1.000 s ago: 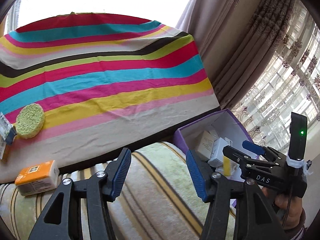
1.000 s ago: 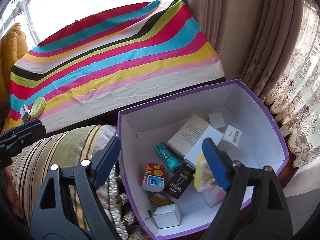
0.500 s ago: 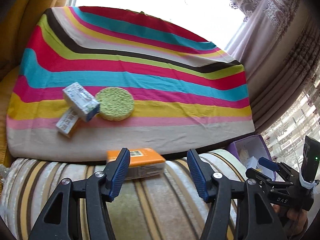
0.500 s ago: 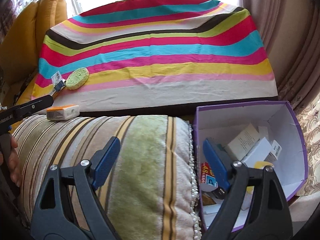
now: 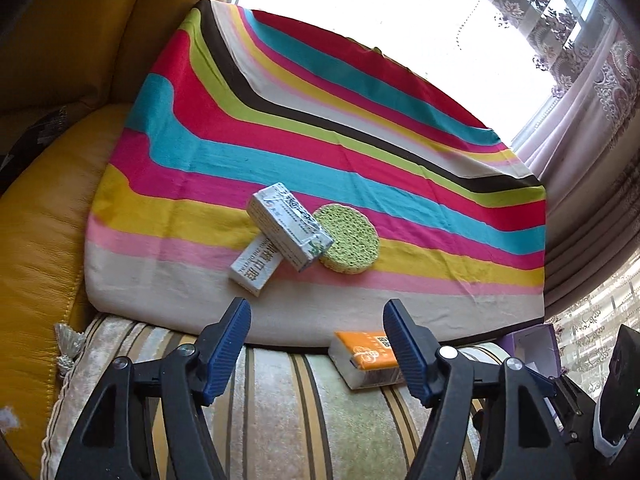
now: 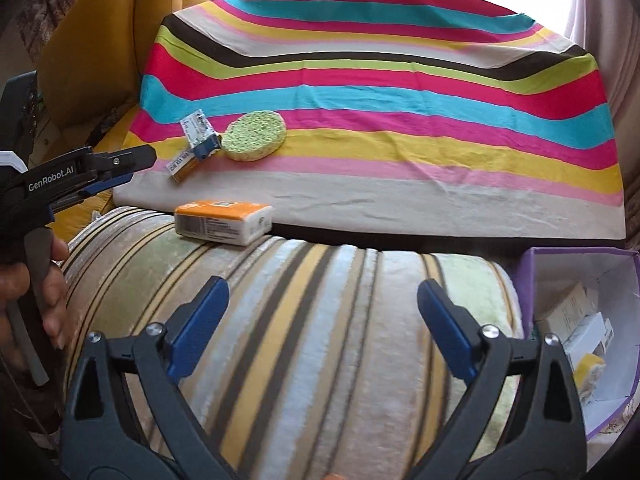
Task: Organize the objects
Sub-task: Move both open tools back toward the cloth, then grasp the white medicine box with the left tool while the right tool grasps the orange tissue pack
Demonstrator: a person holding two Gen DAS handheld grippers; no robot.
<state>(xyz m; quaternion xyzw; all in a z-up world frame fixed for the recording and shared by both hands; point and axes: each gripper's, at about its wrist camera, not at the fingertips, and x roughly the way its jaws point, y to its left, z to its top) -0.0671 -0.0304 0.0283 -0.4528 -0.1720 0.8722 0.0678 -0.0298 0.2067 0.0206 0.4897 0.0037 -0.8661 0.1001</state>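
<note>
**Both grippers swing from the purple box back toward the last loose things**

Since a second ago both views have turned away from the purple box [image 6: 576,320] toward the striped cloth, and both pairs of jaws have just been opening with nothing between them. Our left gripper [image 5: 316,354] now stands apart and empty above the striped cushion [image 5: 280,408], and our right gripper [image 6: 322,328] stands wide apart, also empty.

The orange tissue pack [image 5: 366,358] lies on the cushion, at the edge of the cloth [image 5: 360,152], just beside the left gripper's right finger. Further on the cloth the white carton [image 5: 290,232] leans across the small box [image 5: 256,266] and touches the round green sponge [image 5: 350,240].

We judge the tissue pack to be light and soft, so it will yield; we should take it across its short sides, at the middle. The two boxes look like stiff, light cardboard. The sponge is probably springy and thin, best pinched across its edge.
</note>
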